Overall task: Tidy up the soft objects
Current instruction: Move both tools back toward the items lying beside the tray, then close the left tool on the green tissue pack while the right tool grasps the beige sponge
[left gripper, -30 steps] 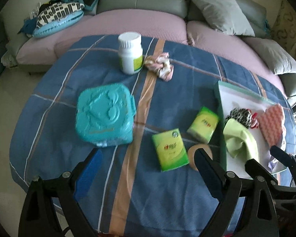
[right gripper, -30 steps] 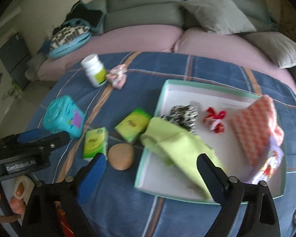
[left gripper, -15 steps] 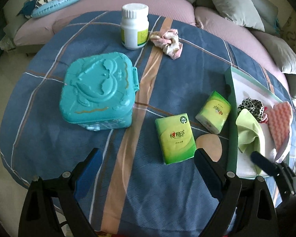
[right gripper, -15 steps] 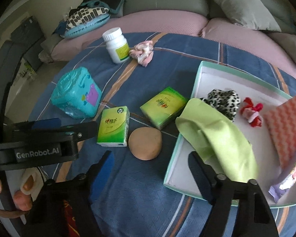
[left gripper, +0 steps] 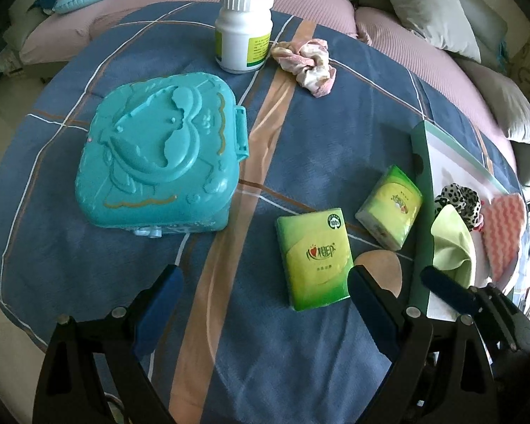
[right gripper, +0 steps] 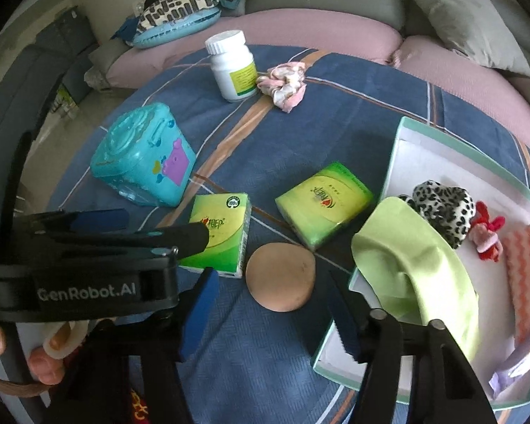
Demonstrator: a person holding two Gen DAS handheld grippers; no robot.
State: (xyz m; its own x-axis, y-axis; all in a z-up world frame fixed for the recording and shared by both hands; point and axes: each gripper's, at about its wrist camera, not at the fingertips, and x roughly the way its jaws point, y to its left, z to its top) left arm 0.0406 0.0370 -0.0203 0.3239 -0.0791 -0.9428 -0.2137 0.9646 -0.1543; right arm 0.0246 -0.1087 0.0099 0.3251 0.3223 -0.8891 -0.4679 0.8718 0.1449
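A round tan puff [right gripper: 281, 276] lies on the blue cloth, just ahead of my open, empty right gripper [right gripper: 270, 312]. Two green tissue packs [right gripper: 219, 238] [right gripper: 323, 203] lie beyond it. A pink scrunchie [right gripper: 282, 83] lies far back. The white tray [right gripper: 395, 162] on the right holds a lime cloth [right gripper: 413, 272], a leopard scrunchie [right gripper: 441, 208], a red hair tie [right gripper: 487, 233] and a pink sponge [right gripper: 526, 275]. My open, empty left gripper [left gripper: 261, 298] hovers near the closer tissue pack [left gripper: 314, 256]; the puff [left gripper: 380, 265] is partly hidden by its right finger.
A teal plastic case [left gripper: 159, 155] stands on the left. A white pill bottle [left gripper: 243, 28] stands at the back beside the pink scrunchie [left gripper: 305, 62]. A sofa with grey cushions [right gripper: 463, 17] curves behind the table. The left gripper's body [right gripper: 88, 265] crosses the right wrist view.
Both grippers have moved forward and lower toward the table, so the objects look larger. The right gripper has shifted left, from over the tray to the puff. Both stay open.
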